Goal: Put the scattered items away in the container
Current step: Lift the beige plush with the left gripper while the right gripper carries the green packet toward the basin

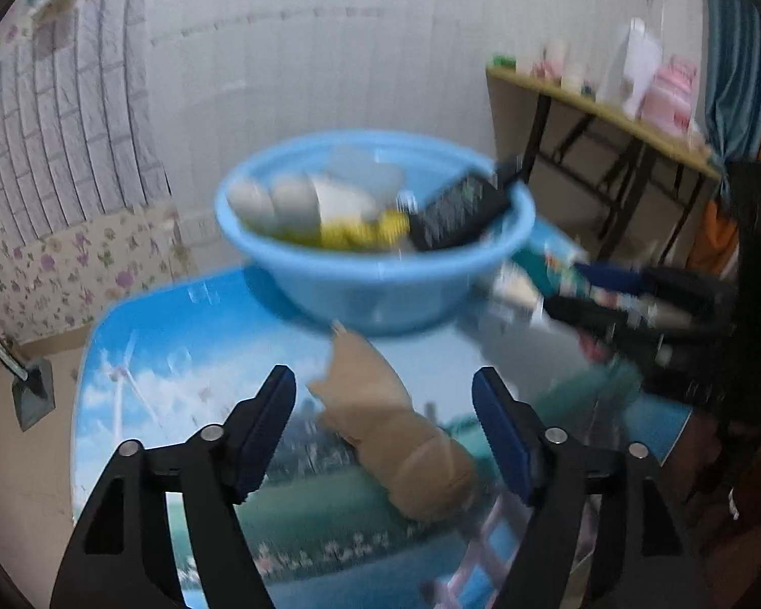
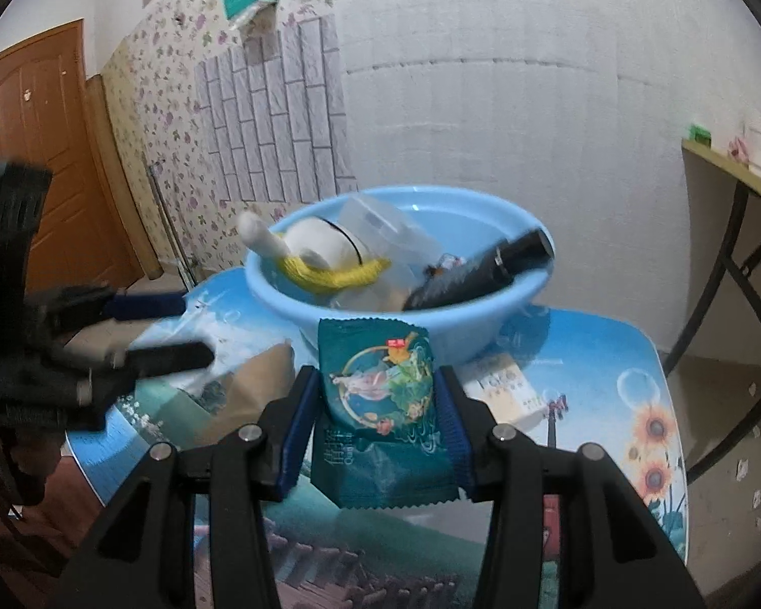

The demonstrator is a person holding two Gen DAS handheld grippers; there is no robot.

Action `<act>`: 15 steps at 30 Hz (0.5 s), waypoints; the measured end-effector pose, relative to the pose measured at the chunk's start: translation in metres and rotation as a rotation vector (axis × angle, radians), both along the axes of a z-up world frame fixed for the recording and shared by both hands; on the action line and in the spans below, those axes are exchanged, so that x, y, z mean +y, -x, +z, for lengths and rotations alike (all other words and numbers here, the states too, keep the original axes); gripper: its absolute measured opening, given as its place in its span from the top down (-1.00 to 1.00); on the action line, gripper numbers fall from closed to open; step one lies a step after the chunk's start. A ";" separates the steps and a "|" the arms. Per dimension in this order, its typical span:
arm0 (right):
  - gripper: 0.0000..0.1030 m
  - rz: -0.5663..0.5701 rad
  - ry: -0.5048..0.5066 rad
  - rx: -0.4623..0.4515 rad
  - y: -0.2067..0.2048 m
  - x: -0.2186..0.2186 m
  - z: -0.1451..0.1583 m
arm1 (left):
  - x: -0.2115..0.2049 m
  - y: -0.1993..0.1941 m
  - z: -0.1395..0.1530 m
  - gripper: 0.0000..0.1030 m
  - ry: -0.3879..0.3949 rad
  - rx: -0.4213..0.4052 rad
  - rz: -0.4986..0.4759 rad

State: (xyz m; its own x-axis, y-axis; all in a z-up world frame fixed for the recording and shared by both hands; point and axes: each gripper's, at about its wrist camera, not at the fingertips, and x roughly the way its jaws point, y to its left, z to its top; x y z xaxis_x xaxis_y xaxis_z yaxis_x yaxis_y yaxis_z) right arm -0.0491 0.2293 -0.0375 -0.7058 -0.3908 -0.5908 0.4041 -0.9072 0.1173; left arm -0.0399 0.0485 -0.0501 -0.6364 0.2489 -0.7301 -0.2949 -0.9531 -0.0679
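Observation:
A light blue basin (image 1: pixel 375 284) (image 2: pixel 482 325) stands at the far side of the picture-printed table (image 1: pixel 177 335). In it lie a white and yellow plush toy (image 2: pixel 324 254), a clear packet and a black brush-like item (image 2: pixel 482 269). A tan soft toy (image 1: pixel 406 446) (image 2: pixel 258 385) lies on the table between the fingers of my left gripper (image 1: pixel 383 373), which is open and not touching it. My right gripper (image 2: pixel 378 370) is shut on a dark green snack packet (image 2: pixel 380 396), held upright just in front of the basin.
A small white packet (image 2: pixel 507 391) lies on the table right of the basin. A wooden side table (image 1: pixel 609 111) (image 2: pixel 735 167) with bottles and boxes stands to the right. A brown door (image 2: pixel 35 152) and flowered wall are at the left.

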 end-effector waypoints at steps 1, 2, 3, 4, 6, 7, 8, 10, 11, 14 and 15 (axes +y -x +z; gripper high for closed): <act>0.12 -0.005 0.002 -0.009 0.002 0.002 -0.002 | 0.000 0.001 -0.004 -0.45 -0.001 -0.017 0.001; 0.12 -0.010 0.002 -0.018 0.003 0.003 -0.004 | 0.001 0.002 -0.009 -0.49 -0.009 -0.035 0.004; 0.12 -0.011 0.002 -0.024 0.004 0.003 -0.006 | 0.002 0.004 -0.015 -0.51 -0.022 -0.060 0.001; 0.12 -0.011 0.001 -0.029 0.005 0.003 -0.007 | 0.003 0.006 -0.020 -0.52 -0.023 -0.077 0.001; 0.12 -0.010 -0.005 -0.030 0.005 0.001 -0.008 | 0.004 0.006 -0.024 -0.59 0.024 -0.048 0.013; 0.12 -0.009 -0.008 -0.030 0.005 0.002 -0.008 | 0.006 0.005 -0.027 -0.60 0.051 -0.040 0.016; 0.12 -0.008 -0.010 -0.027 0.004 0.001 -0.008 | 0.007 0.005 -0.029 -0.61 0.068 -0.036 0.021; 0.12 -0.006 -0.009 -0.023 0.002 0.001 -0.007 | 0.006 0.003 -0.033 -0.61 0.099 -0.031 0.039; 0.12 -0.006 -0.009 -0.022 0.002 0.002 -0.007 | 0.004 0.005 -0.033 -0.61 0.106 -0.030 0.045; 0.12 -0.005 -0.010 -0.025 0.002 0.002 -0.008 | -0.001 0.005 -0.035 -0.61 0.116 -0.035 0.071; 0.12 -0.005 -0.011 -0.028 0.002 0.001 -0.009 | -0.004 0.005 -0.035 -0.61 0.111 -0.040 0.081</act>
State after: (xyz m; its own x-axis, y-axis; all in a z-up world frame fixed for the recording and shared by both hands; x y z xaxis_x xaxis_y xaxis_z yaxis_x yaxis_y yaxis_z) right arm -0.0514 0.2308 -0.0461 -0.6906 -0.3811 -0.6147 0.3964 -0.9103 0.1191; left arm -0.0449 0.0442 -0.0849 -0.6213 0.1143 -0.7752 -0.2154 -0.9761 0.0288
